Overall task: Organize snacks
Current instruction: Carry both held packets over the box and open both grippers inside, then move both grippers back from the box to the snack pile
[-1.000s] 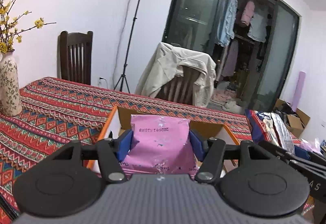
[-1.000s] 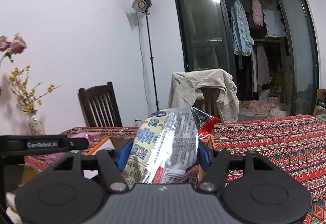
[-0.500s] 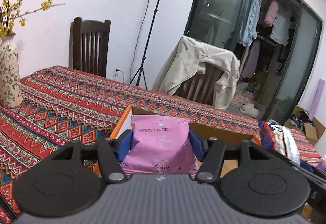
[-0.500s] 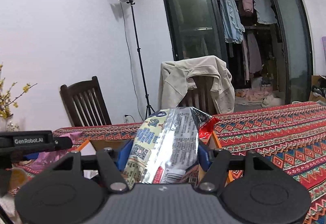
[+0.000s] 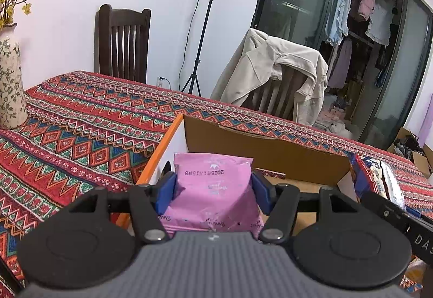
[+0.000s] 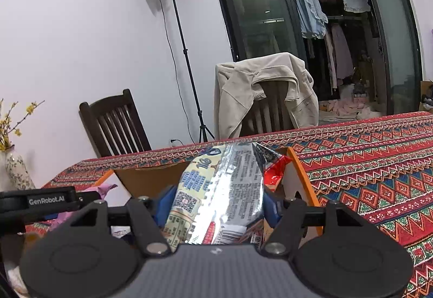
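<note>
My left gripper is shut on a pink snack packet and holds it over the near left part of an open cardboard box with orange outer sides. My right gripper is shut on a silver and yellow snack bag with a red corner, held over the right part of the same box. The right gripper's bag also shows at the right of the left wrist view. The left gripper's pink packet shows at the left of the right wrist view.
The box stands on a table with a red patterned cloth. A flowered vase stands at the left. Behind the table are a dark wooden chair, a chair with a beige jacket and a light stand.
Both grippers have tilted down and come closer over the box with their packets. The box now fills more of both views.
</note>
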Demonstrator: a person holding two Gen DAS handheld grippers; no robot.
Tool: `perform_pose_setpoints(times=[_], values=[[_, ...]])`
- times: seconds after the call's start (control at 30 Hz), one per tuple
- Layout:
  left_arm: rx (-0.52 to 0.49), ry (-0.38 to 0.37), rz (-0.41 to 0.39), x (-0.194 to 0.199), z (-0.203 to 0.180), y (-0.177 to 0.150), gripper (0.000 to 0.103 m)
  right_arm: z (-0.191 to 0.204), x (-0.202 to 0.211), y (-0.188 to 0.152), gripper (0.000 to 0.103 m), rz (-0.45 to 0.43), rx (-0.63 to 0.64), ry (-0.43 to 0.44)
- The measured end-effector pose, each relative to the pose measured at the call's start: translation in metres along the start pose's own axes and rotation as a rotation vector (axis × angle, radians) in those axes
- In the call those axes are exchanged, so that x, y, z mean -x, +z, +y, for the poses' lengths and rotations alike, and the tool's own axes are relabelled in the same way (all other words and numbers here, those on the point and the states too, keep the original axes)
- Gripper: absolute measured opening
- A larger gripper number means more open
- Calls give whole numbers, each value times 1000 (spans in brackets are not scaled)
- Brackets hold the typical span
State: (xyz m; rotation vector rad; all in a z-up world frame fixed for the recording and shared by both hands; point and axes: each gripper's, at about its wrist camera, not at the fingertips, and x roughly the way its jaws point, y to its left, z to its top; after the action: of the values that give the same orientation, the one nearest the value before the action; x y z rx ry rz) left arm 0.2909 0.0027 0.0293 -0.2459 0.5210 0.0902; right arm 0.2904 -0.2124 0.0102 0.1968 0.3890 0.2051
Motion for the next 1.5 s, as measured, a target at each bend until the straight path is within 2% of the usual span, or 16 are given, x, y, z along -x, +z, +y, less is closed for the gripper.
perform_pose_setpoints(times=[0.03, 0.1, 0.13, 0.17, 0.2, 0.27, 0.33, 0.63, 0.87, 1.1, 1.3, 1.5], values=[[5, -1, 1, 0, 0, 0, 62, 0, -2, 2, 66, 3, 3, -1], [19, -1, -15, 4, 2, 0, 71, -1, -3, 2, 68, 6, -4, -6], [23, -4, -31, 7, 3, 1, 73, -2, -3, 3, 74, 10, -10, -2], [26, -7, -43, 10, 4, 1, 82, -3, -3, 3, 85, 14, -20, 3], [29, -8, -57, 13, 4, 1, 92, -5, -1, 2, 90, 11, -32, 6], [39, -3, -95, 20, 5, 1, 103, -8, 0, 2, 100, 9, -45, 5], [42, -1, -126, 27, 5, 2, 103, -11, 2, 2, 103, 6, -55, 5], [22, -11, -180, 52, -3, 5, 103, -10, 21, 3, 103, -32, -35, -16], [7, 15, -161, 82, -8, 3, 103, -4, 56, 13, 103, -64, -10, -21], [-22, 9, -160, 126, 7, -6, 103, 3, 100, 10, 103, 7, 52, -55], [-60, 11, -143, 149, 24, -29, 103, -1, 128, -13, 103, 69, 71, -23], [-64, 12, -75, 156, 44, -57, 103, -11, 135, -40, 103, 144, 103, -96]])
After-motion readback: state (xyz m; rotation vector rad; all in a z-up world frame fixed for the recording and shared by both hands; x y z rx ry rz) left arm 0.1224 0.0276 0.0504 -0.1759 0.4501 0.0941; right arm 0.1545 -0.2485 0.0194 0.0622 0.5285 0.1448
